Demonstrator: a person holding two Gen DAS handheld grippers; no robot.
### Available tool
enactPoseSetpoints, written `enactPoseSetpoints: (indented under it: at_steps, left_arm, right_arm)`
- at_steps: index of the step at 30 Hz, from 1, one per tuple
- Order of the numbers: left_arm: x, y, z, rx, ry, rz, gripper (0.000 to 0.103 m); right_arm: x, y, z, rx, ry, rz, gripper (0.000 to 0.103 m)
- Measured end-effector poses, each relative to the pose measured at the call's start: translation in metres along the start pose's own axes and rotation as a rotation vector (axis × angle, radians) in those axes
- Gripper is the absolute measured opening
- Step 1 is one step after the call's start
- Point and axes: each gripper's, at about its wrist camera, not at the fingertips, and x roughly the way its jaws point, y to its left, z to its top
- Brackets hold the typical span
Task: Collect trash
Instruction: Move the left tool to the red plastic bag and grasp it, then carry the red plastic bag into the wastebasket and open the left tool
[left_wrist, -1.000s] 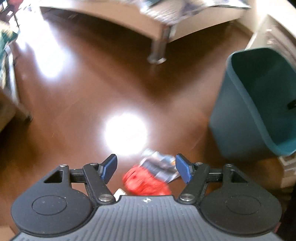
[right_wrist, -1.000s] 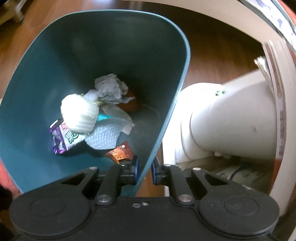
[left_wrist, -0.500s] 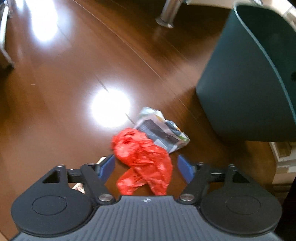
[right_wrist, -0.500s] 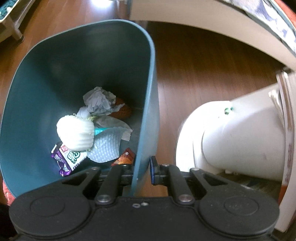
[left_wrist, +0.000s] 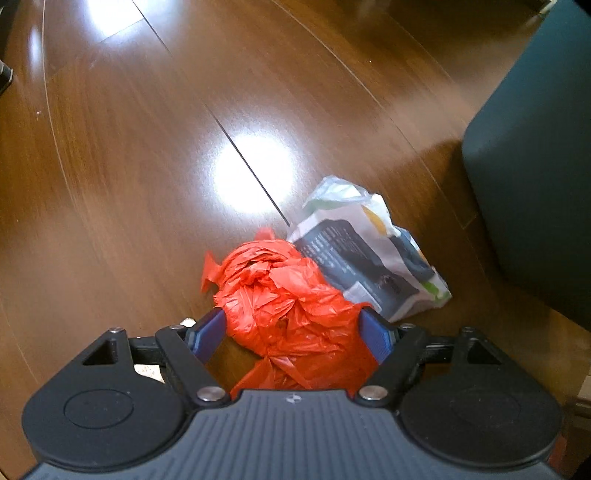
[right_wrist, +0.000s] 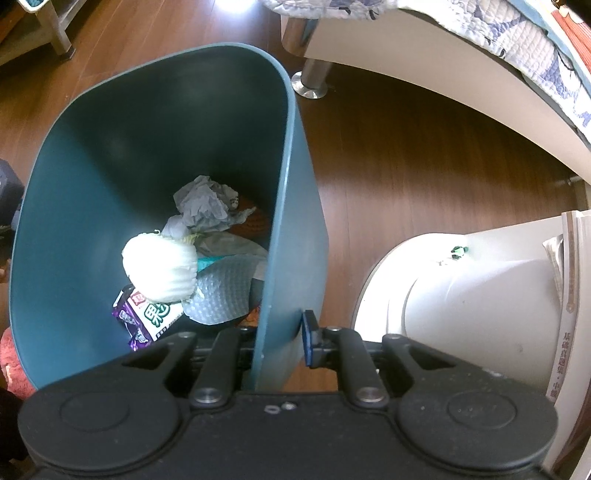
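Seeing glossy wood floor (left_wrist: 147, 155), crinkly red plastic bag (left_wrist: 288, 295), matt teal plastic bin (right_wrist: 110, 155), shiny metal bed leg (right_wrist: 310, 79).

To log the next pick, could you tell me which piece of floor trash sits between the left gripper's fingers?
The crumpled red plastic bag; the white printed packet lies beyond it.

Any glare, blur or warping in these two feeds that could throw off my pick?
Left wrist view: a blown-out ceiling-light reflection on the wood floor sits just beyond the red plastic bag, which stays sharp; floor seams bow from the fisheye. Right wrist view: evenly lit, the teal bin interior dim, its walls warped.
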Motion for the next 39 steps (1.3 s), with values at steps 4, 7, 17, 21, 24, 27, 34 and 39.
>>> enactPoseSetpoints:
  at_steps: [4,7,17,21,24,27,34,39]
  left_arm:
    - [-0.002,0.001,0.001,-0.004,-0.005,0.008,0.076]
    - [-0.006,0.001,0.000,-0.003,-0.020,0.017,0.058]
    - [-0.036,0.013,-0.005,-0.031,-0.088,0.008,0.025]
    - [-0.057,0.019,-0.010,-0.058,-0.120,0.014,0.024]
    - [-0.076,0.020,-0.012,-0.060,-0.147,0.022,0.023]
    - [-0.100,0.020,-0.013,-0.056,-0.173,0.024,0.023]
    - [-0.192,0.004,-0.010,0.020,-0.294,-0.029,0.023]
    - [-0.273,-0.025,-0.011,0.100,-0.476,-0.065,0.023]
  right_arm:
    - [0.001,0.003,-0.001,0.001,0.001,0.000,0.014]
    - [0.001,0.003,-0.001,0.001,0.005,0.001,0.014]
    - [-0.001,0.003,-0.002,-0.003,-0.007,0.003,0.014]
    - [-0.003,0.003,0.000,-0.003,-0.009,0.009,0.014]
    - [-0.005,0.001,0.000,0.000,-0.012,0.011,0.014]
    - [-0.007,0.000,0.000,0.007,-0.017,0.014,0.015]
    - [-0.011,0.000,0.003,0.018,-0.020,0.012,0.015]
    - [-0.011,0.000,0.002,0.020,-0.019,0.011,0.015]
